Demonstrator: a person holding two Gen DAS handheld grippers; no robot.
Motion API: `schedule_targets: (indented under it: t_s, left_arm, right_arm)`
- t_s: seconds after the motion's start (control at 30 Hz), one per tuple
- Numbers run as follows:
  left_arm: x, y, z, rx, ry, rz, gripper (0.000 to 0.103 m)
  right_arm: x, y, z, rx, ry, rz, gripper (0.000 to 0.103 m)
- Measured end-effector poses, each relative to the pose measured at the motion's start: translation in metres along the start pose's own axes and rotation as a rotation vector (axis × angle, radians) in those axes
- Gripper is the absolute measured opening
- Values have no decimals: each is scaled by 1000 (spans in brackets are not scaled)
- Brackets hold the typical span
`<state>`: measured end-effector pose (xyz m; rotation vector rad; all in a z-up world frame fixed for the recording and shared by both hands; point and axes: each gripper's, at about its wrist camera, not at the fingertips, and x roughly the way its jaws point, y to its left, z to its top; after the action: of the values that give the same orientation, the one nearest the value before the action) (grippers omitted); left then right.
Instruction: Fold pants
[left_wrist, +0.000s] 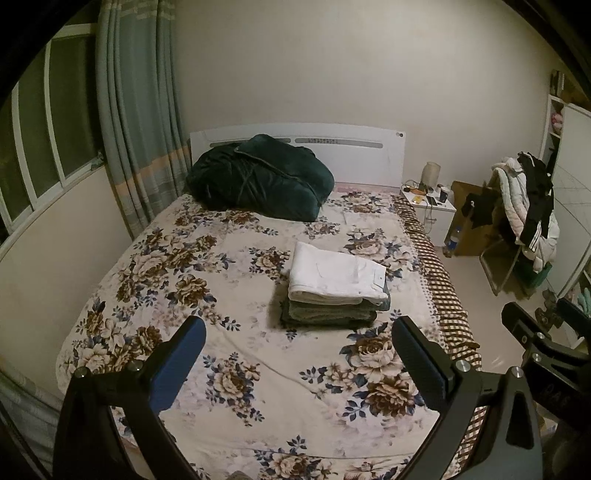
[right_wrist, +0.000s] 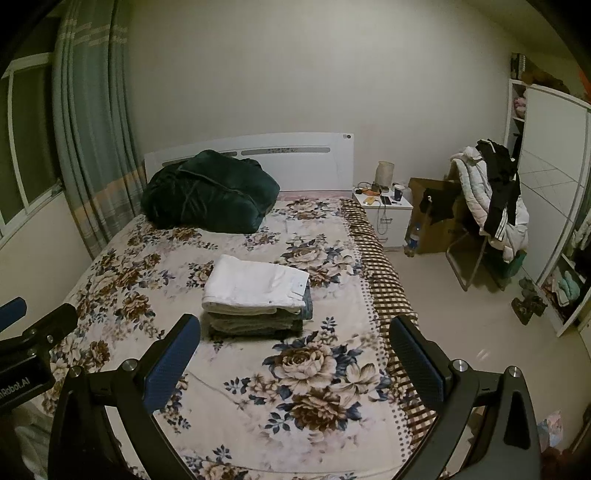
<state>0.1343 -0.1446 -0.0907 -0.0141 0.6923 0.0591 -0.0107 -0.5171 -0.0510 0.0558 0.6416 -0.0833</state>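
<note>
Since white pants (right_wrist: 255, 286) already sit folded atop stack (right_wrist: 255, 319) mid-bed (right_wrist: 236, 387), folding looks done. Left gripper (left_wrist: 297, 354), right gripper (right_wrist: 295, 350) both spread, empty, short of stack. Next: probably fetch another pair.

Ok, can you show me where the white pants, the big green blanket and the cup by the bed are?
white pants (left_wrist: 334, 271): left wrist view, top face of the fold.
green blanket (right_wrist: 210, 194): right wrist view, middle of the bundle.
cup (right_wrist: 398, 192): right wrist view, its side.

Floral-covered bed (left_wrist: 207, 266), stack of folded pants (left_wrist: 334, 286) near its middle, dark green quilt (left_wrist: 258, 177) bundled against headboard (left_wrist: 354, 147)
</note>
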Motion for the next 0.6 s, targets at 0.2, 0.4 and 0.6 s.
schedule_targets:
  t_s: [0.2,0.4,0.6]
  left_arm:
    - [-1,1,0,1,0,7,103]
    - [-4,5,0,1,-1,9,103]
    - [-3,4,0,5,-1,11,103]
  right_arm:
    - [4,4,-4,-4,6,14,103]
    - [4,4,-6,-3,16,20,103]
    - [3,6,-9,-1,20,17,103]
